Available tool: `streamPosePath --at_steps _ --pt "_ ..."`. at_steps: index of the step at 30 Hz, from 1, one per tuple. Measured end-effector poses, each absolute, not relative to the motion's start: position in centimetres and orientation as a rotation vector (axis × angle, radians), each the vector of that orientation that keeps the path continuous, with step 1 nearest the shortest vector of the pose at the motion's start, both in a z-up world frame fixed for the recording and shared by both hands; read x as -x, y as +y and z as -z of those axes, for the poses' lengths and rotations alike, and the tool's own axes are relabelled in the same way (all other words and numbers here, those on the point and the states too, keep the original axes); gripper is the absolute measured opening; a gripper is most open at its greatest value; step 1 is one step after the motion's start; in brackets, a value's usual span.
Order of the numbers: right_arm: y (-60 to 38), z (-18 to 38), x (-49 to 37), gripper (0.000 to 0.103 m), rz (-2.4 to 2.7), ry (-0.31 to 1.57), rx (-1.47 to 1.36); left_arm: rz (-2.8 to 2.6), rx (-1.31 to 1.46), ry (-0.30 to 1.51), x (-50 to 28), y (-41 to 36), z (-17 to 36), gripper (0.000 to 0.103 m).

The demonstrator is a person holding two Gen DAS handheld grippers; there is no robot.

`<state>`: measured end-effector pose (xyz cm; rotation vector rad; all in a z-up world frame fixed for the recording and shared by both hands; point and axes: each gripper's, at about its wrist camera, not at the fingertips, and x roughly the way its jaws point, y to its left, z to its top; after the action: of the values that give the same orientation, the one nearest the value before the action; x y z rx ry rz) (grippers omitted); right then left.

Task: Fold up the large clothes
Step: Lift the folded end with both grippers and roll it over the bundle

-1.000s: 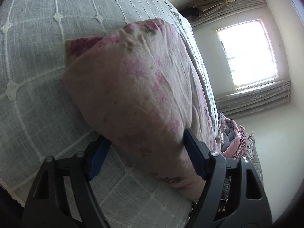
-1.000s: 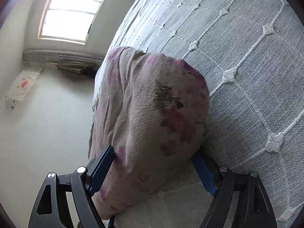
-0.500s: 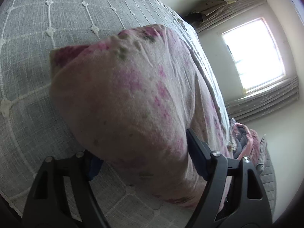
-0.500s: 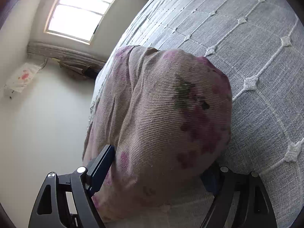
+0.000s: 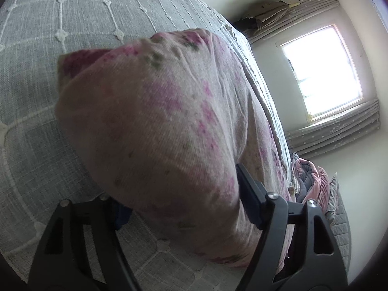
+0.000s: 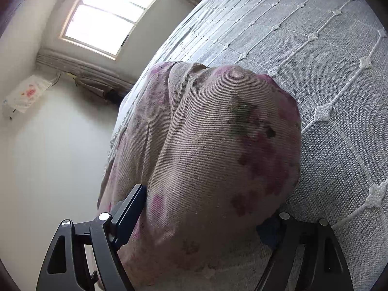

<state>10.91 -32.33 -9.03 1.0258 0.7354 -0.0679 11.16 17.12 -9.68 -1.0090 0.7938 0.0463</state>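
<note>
Gripping a thick folded bundle of the floral garment (image 5: pixel 155 131) on the grey bed (image 5: pixel 80 12), the left tool (image 5: pixel 179 203) and right tool (image 6: pixel 206 215), each spread wide around it, have pushed closer, suggesting folding nears completion.

Tool (image 6: pixel 201 208) seemingly straddling floral garment (image 6: pixel 218 145).
</note>
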Motion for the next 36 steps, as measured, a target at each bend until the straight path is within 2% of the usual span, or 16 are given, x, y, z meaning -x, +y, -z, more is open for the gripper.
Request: streamPosePath --at_steps 36 --pt "-33.0 8.9 -10.2 0.082 0.079 0.748 -1.008 -0.137 0.917 0.796 -12.6 14.5 8.5 0.075"
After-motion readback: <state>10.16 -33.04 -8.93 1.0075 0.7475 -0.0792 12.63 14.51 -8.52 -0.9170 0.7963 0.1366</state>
